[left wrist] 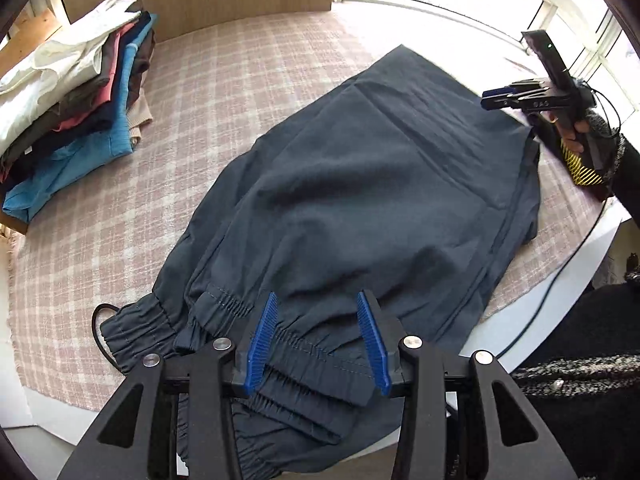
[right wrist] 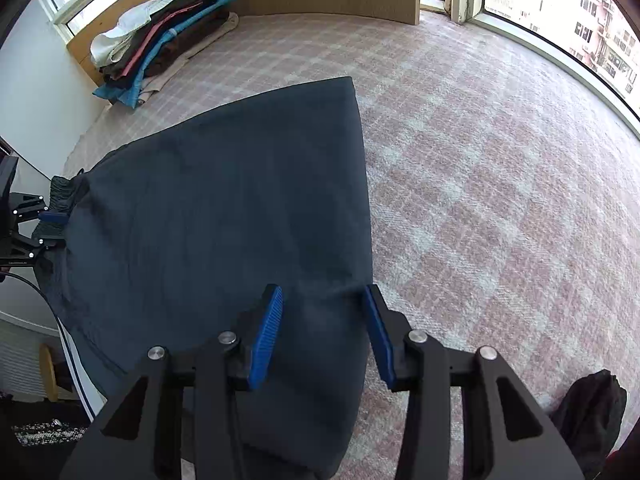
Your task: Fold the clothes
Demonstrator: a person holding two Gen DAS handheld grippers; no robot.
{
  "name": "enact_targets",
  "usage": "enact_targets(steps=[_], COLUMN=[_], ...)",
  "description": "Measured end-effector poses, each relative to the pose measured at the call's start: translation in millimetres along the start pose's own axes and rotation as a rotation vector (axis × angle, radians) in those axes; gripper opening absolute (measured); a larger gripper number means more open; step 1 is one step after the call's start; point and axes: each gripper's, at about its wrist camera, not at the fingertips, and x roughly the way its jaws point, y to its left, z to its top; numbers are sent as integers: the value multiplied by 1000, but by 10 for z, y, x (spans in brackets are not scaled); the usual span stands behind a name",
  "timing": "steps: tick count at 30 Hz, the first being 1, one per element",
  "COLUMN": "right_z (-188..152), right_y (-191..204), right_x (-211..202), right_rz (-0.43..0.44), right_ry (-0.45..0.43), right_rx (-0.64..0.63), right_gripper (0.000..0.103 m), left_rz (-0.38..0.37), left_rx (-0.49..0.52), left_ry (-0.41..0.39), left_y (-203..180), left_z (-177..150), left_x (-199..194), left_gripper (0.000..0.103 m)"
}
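— Fingers point(left wrist: 264, 340) on the left gripper point(left wrist: 318, 336) stand wide apart over the elastic waistband point(left wrist: 304, 350), gripping nothing. Same on the right?

— Yes. Right gripper point(right wrist: 322, 330) is spread wide too, hovering above the far fold of the trousers point(right wrist: 224, 208), one pad just past the edge.

— Where do the trousers lie?

— Folded on the checked cloth point(right wrist: 480, 184), waistband end at the table's near edge, some of it hanging off. The stack point(left wrist: 76, 108) of finished clothes sits well apart, by the wooden board.

— What worries you?

— Layers. The waistband is bunched in several thicknesses; if the left closes shallow, I'd guess it catches only the top one and the fold opens on lifting.

— And the right?

— It straddles the edge. Closing there could pinch a thin sliver, or snag the checked cloth along with it and drag that.

— Anything else?

— The drawstring loop point(left wrist: 100, 332) pokes out at the side; it could trail loose.
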Motion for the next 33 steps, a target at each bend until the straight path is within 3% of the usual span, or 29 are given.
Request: enact_targets(steps=[1,2,3,4,8,10,11,13,16,19,25,28,33], right_z=[-15,-22,-28,-34,-22,-10,-4,2,33,101,414,447,502], right_y=[8,0,-9,-19,-88,-157,-183,-214,-130,82,1246,2102,3528], right_x=[6,7,8,7,-57,-95,-106,-132,-306,-577,-1043,-649,6], right_rz=[6,26,46,66,149,207,219,224,250,278,303,325,358], right_ry=[-9,-6,-3,0,-7,-15,-15,-6,-23,-62,-157,-80,50], right_rx=[-5,1,6,13,70,137,165,215,280,316,200,119,-17], right_gripper=[42,36,25,4,4,4,4,3,3,3,3,3,3], left_rz=[11,22,32,43,60,31,13,5,5,1,70,62,55], left_rx=[-7,-14,-20,-27,-21,-4,11,37,17,4,16,8,42], left_ry=[5,10,15,20,-28,-67,-76,-51,62,9,-144,-196,-201], left_y=[0,1,1,2,-121,-219,-263,-284,-189,-100,300,610,993], left_z=[-12,-23,-35,-47,-12,34,58,98,81,22,-346,-577,-946], left_x=[0,0,1,1,-208,-282,-260,-71,298,73,-769,-1007,-1087], left_gripper=[37,37,37,37,38,40,45,49,47,46,47,47,47])
